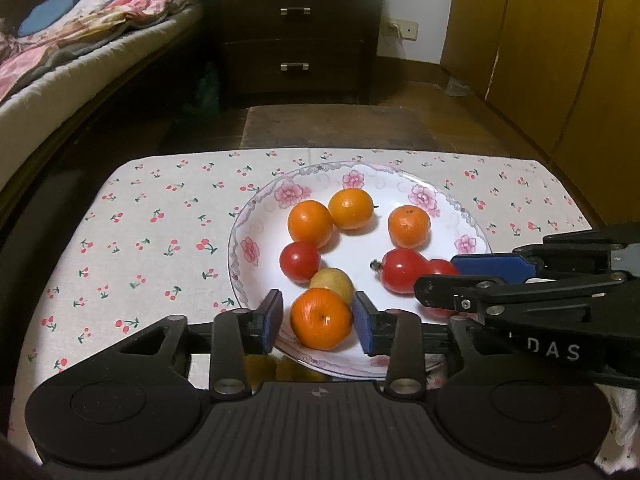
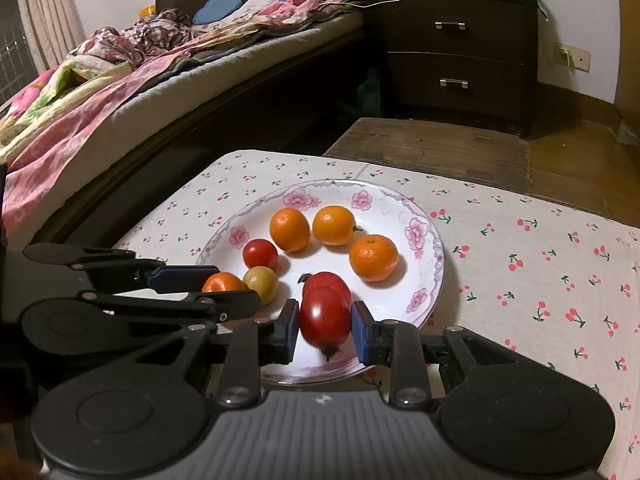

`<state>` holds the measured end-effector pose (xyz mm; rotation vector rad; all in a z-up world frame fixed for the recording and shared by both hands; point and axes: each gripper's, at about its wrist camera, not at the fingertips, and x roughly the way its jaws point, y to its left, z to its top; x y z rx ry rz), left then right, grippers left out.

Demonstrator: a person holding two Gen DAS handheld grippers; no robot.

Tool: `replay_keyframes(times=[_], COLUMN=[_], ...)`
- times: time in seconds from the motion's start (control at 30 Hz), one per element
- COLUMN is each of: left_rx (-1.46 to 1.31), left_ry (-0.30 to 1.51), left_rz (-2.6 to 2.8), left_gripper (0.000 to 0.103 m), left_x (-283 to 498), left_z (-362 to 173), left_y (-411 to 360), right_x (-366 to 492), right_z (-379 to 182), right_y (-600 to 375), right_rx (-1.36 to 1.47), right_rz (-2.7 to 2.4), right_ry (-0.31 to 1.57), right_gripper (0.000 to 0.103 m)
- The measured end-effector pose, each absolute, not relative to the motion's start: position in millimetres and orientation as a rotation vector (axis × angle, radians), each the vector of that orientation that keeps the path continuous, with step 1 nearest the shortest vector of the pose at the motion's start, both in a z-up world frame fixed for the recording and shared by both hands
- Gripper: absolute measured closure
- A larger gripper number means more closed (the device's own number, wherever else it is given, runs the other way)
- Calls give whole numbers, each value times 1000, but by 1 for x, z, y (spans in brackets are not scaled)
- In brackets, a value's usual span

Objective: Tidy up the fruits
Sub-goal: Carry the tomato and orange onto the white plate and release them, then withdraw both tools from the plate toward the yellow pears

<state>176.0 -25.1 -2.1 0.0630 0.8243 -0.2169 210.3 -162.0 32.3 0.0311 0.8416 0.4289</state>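
A white plate with pink flowers holds several oranges, red tomatoes and a yellow-green fruit. My left gripper has its blue pads on both sides of an orange at the plate's near edge; the right pad touches it and a slim gap shows at the left pad. My right gripper is shut on a red tomato over the plate's near rim. A second tomato lies just behind it. Each gripper shows side-on in the other's view.
The plate sits on a cherry-print cloth over a low table. A bed runs along the left. A dark dresser and a wooden stool stand behind. Wooden cabinets line the right.
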Motion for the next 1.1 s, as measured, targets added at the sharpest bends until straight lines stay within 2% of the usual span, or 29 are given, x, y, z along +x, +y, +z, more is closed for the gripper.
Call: replay_keyframes(times=[0.27, 0.53, 0.73, 1.1], left_rx=[46, 23, 6, -40], left_ry=[805, 779, 759, 802], left_rz=[-206, -207, -195, -161], left_gripper=[41, 40, 35, 34], left_x=[176, 172, 163, 150], left_z=[5, 15, 23, 24], left_y=[-20, -13, 2, 44], right_x=[211, 207, 199, 141], right_z=[36, 43, 47, 54], right_y=[-168, -168, -164, -124], right_rx=[53, 62, 57, 26], right_rz=[416, 428, 458, 632], right_ry=[824, 799, 795, 804], right_gripper=[48, 48, 48, 48])
